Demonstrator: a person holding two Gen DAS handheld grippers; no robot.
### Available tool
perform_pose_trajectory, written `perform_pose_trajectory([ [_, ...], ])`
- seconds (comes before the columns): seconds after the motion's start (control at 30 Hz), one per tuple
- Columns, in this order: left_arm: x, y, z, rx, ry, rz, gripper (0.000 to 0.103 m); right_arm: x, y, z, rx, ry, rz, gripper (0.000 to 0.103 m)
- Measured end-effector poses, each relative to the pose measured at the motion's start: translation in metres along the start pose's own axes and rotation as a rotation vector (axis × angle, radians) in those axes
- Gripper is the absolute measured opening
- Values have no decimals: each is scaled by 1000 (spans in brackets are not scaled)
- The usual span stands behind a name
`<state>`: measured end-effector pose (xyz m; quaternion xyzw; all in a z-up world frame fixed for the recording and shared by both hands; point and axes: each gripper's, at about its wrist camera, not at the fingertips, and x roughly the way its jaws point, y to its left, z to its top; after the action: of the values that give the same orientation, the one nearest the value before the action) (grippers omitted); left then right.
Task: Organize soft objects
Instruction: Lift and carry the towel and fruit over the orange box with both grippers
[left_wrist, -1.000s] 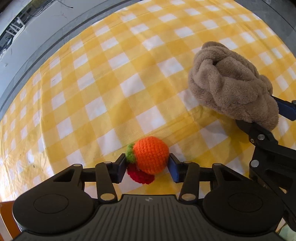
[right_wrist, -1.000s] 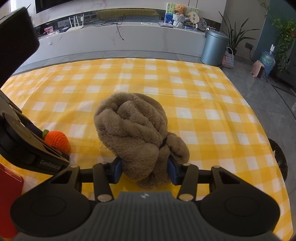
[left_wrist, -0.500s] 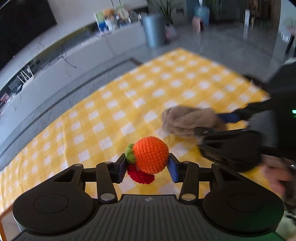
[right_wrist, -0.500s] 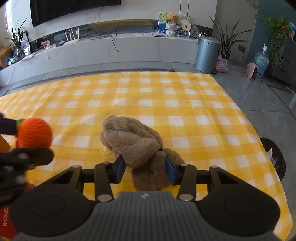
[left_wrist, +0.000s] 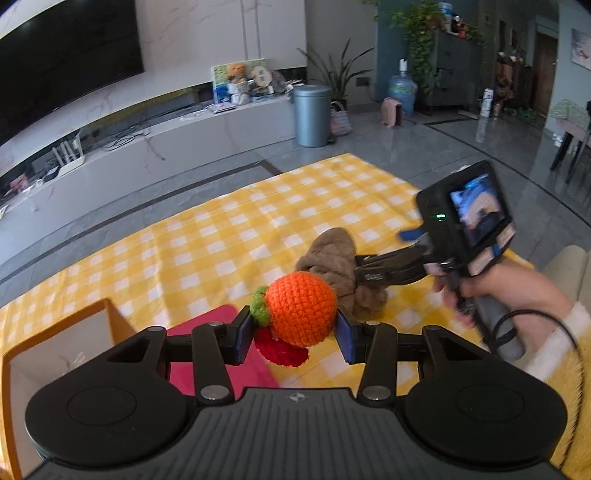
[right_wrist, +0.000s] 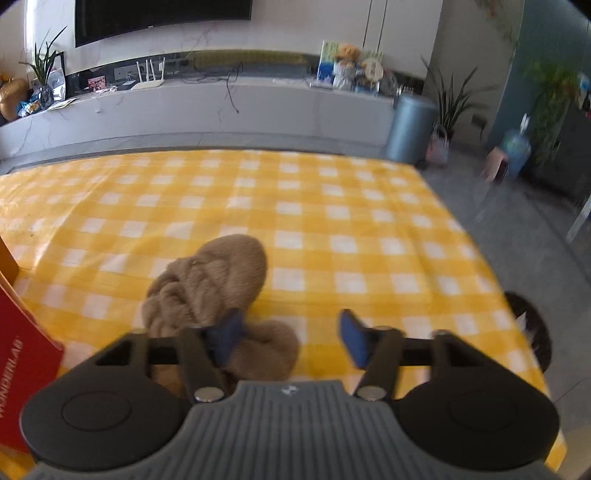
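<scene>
My left gripper (left_wrist: 294, 334) is shut on an orange crocheted fruit (left_wrist: 300, 313) with a green leaf and a red part below, and holds it in the air above the yellow checked cloth (left_wrist: 229, 236). A brown plush knot (right_wrist: 207, 284) lies on the cloth. My right gripper (right_wrist: 291, 338) is open; its left finger (right_wrist: 225, 332) is against the plush and the plush is not between the fingers. In the left wrist view the right gripper (left_wrist: 384, 271) is beside the plush (left_wrist: 332, 258).
An open cardboard box (left_wrist: 55, 354) with a red flap (left_wrist: 218, 350) stands at the left, below my left gripper. It also shows in the right wrist view (right_wrist: 22, 347). The cloth's right edge (right_wrist: 491, 266) drops to the grey floor.
My left gripper has lifted the orange fruit up and back toward the box. My right gripper has opened and let go of the brown plush, which now lies on the cloth.
</scene>
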<state>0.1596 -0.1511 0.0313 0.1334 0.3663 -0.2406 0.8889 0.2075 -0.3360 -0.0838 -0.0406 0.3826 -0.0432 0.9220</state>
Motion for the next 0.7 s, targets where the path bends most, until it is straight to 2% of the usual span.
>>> perform_pose_trajectory([
  [0.03, 5, 3, 0, -4, 8, 7, 52, -1, 0, 0, -33, -31, 4, 80],
  [0.07, 9, 6, -1, -11, 16, 12, 52, -1, 0, 0, -60, -66, 10, 92],
  [0.1, 13, 8, 0, -19, 21, 11, 52, 1, -1, -1, -75, -98, 11, 98],
  [0.17, 15, 15, -2, -48, 18, 0, 52, 8, -3, 0, -83, -114, 26, 98],
  [0.3, 22, 27, -1, -126, 6, -27, 52, 18, 11, 2, -116, -73, 150, 98],
  [0.33, 25, 28, 0, -135, 7, -31, 52, 20, 19, 1, -136, -35, 156, 98],
  [0.43, 24, 27, -4, -149, 9, -43, 52, 32, 30, -1, -156, 34, 82, 99],
  [0.5, 27, 24, -4, -148, 17, -61, 52, 34, 29, -2, -145, 54, 92, 100],
  [0.57, 32, 22, -6, -147, 35, -72, 52, 37, 30, -4, -156, 67, 99, 98],
  [0.7, 41, 20, -1, -152, 40, -47, 52, 45, 31, -8, -107, 165, 153, 77],
])
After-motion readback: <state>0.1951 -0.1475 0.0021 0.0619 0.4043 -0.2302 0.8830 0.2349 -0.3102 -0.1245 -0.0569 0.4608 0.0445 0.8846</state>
